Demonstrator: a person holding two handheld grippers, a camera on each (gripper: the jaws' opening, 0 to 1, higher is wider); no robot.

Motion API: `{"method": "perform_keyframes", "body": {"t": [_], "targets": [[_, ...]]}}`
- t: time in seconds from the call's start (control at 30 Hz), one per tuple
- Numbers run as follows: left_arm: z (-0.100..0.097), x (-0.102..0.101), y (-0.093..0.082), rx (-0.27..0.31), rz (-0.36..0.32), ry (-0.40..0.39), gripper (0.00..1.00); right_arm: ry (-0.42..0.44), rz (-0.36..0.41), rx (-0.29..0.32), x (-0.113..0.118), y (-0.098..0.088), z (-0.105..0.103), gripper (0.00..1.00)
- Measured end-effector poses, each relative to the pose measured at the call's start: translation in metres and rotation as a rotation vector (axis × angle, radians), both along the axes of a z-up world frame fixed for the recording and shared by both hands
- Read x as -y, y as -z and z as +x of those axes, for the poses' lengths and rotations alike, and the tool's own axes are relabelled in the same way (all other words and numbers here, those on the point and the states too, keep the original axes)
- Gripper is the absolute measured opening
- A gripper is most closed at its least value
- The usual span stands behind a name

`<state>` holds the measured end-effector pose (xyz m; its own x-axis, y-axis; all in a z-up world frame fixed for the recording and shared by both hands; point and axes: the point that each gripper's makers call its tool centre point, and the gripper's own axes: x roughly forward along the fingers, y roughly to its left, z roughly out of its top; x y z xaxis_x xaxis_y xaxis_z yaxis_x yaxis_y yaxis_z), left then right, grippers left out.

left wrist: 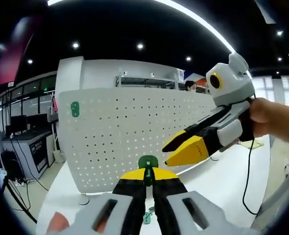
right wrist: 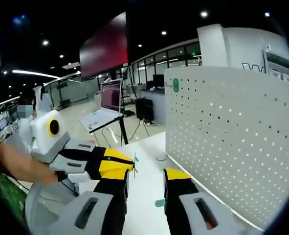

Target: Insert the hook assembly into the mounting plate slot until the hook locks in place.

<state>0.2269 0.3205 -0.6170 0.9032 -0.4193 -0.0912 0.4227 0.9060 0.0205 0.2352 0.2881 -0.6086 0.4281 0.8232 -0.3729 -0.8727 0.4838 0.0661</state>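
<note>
Not much done yet: the left gripper point(left wrist: 148, 177) is clamped on the small green plastic hook point(left wrist: 147, 164), short of the white perforated pegboard panel point(left wrist: 134, 132). The right gripper point(right wrist: 146, 175) is wide open, empty. Insertion still ahead, I reckon.

No text can be read: faint dark lettering on the white wall point(right wrist: 269, 66) behind the pegboard point(right wrist: 232, 142) is cut off and blurred, and the laptop screen point(right wrist: 111, 95) is illegible

Dark ceiling point(left wrist: 134, 24) with spot lights, glass-walled offices point(right wrist: 168, 56), a laptop on a stand point(right wrist: 107, 110), pale floor point(right wrist: 85, 110)
</note>
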Motion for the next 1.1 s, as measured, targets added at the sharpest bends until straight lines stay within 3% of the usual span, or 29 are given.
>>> {"method": "perform_keyframes", "body": {"t": [0.33, 0.7, 1.1], "targets": [[0.004, 0.003, -0.007, 0.000, 0.001, 0.003, 0.03, 0.053, 0.063, 0.017, 0.029, -0.008, 0.002, 0.40], [0.019, 0.003, -0.018, 0.002, 0.007, -0.005, 0.03, 0.184, 0.107, 0.046, 0.078, -0.021, 0.005, 0.44], [0.050, -0.025, -0.059, 0.055, 0.002, -0.074, 0.03, 0.296, 0.122, 0.084, 0.117, -0.036, -0.004, 0.48]]}}
